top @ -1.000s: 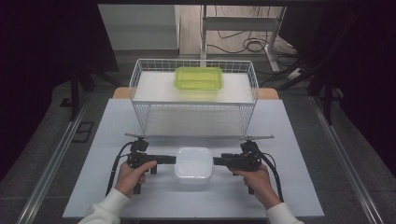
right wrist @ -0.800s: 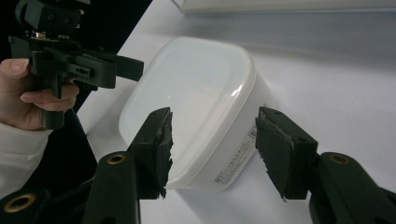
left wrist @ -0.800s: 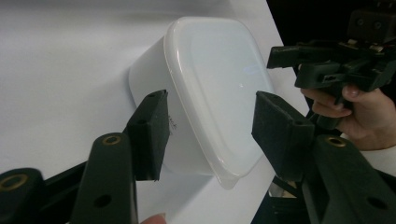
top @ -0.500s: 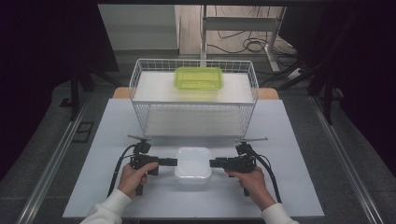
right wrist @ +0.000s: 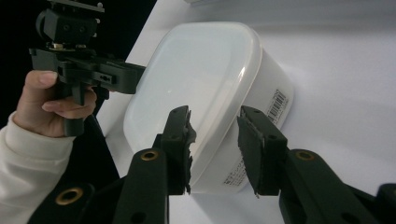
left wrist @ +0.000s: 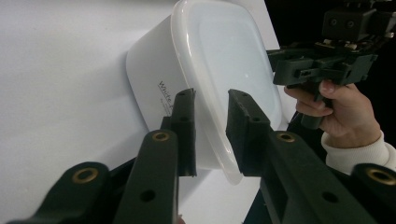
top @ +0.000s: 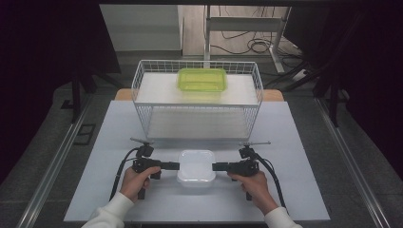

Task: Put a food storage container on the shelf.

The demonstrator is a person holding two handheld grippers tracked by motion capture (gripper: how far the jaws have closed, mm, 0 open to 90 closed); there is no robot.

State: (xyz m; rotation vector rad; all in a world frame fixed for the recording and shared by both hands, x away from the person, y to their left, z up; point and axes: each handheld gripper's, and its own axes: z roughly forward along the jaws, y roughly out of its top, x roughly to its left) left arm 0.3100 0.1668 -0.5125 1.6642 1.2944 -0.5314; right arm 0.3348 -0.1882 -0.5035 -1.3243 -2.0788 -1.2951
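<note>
A white plastic container [top: 196, 166] with a translucent lid stands at the front middle of the white table [top: 294, 142]. My left gripper [top: 177, 166] meets it from the left and my right gripper [top: 215, 166] from the right, each held in a hand. In the left gripper view the left gripper [left wrist: 210, 126] is open, its jaws straddling the lid's rim on the container [left wrist: 224, 60]. In the right gripper view the right gripper [right wrist: 215, 140] is open in the same way over the opposite rim of the container [right wrist: 205, 70].
A white wire basket rack [top: 197, 102] stands behind the container. A green lidded box [top: 202, 79] rests on its top shelf. Bare table lies to either side of the hands. Dark floor and cables surround the table.
The right gripper has slid left until its jaws reach the container's edge. The left gripper has edged in slightly. The container has stayed in place.
</note>
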